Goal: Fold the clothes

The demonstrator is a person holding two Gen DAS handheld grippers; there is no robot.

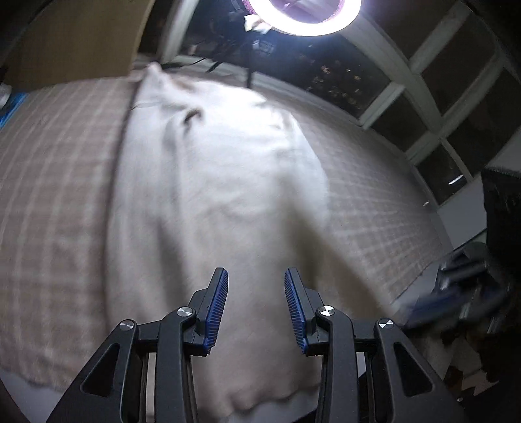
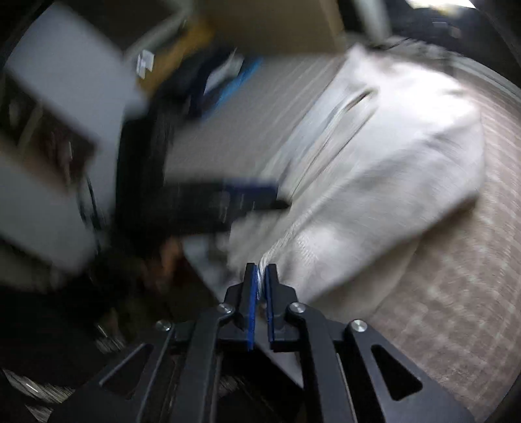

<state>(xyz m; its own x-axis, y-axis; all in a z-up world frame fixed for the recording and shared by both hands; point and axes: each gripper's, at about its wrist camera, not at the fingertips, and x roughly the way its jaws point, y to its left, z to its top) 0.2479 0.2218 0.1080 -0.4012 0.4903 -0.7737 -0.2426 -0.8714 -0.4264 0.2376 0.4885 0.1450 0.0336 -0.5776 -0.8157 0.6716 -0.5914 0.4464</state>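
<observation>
A white garment [image 1: 215, 182] lies spread lengthwise on a checked beige cover [image 1: 55, 182]. My left gripper [image 1: 256, 276] hovers above the garment's near end, open, with nothing between its blue pads. In the right wrist view the same white garment [image 2: 384, 156] stretches away to the upper right, and my right gripper [image 2: 260, 270] is shut on a pinch of its near edge. The other gripper [image 2: 221, 205] shows as a dark, blurred shape at the garment's left side. Both views are motion-blurred.
A bright ring light [image 1: 306, 16] stands beyond the far end of the cover. Dark window panes [image 1: 456, 97] line the right. A cardboard box [image 1: 75, 35] sits at the far left, and clutter with a blue item [image 2: 228, 88] lies beside the cover.
</observation>
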